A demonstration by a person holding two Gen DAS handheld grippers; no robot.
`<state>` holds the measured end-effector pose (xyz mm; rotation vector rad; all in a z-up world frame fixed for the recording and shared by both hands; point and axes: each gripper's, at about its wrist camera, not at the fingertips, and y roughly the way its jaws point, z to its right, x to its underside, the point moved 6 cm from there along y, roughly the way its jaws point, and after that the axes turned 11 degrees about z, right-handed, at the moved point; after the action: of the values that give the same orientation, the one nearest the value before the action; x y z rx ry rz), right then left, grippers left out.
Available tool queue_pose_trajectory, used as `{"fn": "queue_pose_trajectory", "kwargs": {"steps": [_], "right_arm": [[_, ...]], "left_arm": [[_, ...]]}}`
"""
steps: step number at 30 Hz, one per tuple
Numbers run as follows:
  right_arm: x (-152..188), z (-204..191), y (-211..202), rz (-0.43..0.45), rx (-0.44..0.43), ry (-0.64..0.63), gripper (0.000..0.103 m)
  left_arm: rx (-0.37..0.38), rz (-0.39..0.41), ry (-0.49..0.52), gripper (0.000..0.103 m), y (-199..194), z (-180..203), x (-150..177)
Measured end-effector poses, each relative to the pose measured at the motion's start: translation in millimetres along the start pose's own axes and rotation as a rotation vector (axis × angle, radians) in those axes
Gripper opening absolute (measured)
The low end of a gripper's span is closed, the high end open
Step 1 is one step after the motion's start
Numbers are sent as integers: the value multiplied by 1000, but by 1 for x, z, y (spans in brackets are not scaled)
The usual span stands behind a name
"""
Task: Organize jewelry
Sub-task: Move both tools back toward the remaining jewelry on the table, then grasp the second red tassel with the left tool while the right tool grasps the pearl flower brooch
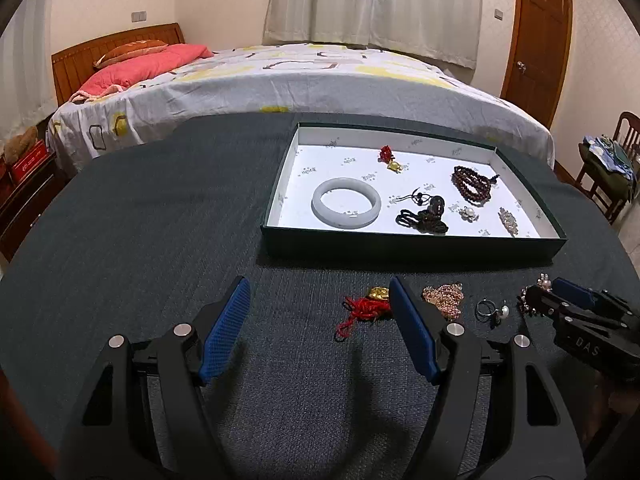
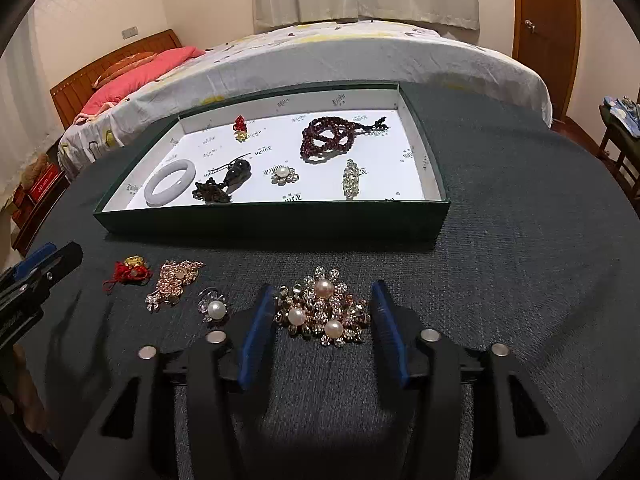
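Observation:
A green tray (image 2: 280,220) with a white floor holds a jade bangle (image 2: 170,182), dark beads (image 2: 330,138), a black pendant (image 2: 236,174), brooches and a red charm. On the dark cloth before it lie a red-and-gold charm (image 2: 130,272), a rose-gold chain (image 2: 174,284), a pearl ring (image 2: 214,308) and a large pearl brooch (image 2: 322,312). My right gripper (image 2: 322,312) is open, its blue pads either side of the large brooch. My left gripper (image 1: 320,308) is open over bare cloth, the red-and-gold charm (image 1: 366,308) just inside its right pad.
The tray also shows in the left wrist view (image 1: 412,246). The table (image 1: 140,220) is round with a dark cloth. A bed (image 1: 300,76) stands behind it, a wooden chair (image 1: 608,168) with clothes at right, a door (image 1: 540,40) beyond.

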<state>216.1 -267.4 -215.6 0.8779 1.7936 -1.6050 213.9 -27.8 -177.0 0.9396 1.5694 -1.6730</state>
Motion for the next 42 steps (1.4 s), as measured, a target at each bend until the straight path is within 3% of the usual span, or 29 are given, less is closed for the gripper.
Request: {"fn": "queue_pose_trajectory", "kwargs": {"steps": [3, 8, 20, 42], "right_arm": [[1, -1, 3, -10, 4, -14, 58], [4, 2, 1, -14, -2, -10, 49], [-5, 14, -16, 47, 6, 36, 34], [-18, 18, -32, 101, 6, 47, 34]], "left_arm": [[-2, -7, -1, 70, 1, 0, 2], [-3, -11, -3, 70, 1, -1, 3], [6, -21, 6, 70, 5, 5, 8], [48, -30, 53, 70, 20, 28, 11]]}}
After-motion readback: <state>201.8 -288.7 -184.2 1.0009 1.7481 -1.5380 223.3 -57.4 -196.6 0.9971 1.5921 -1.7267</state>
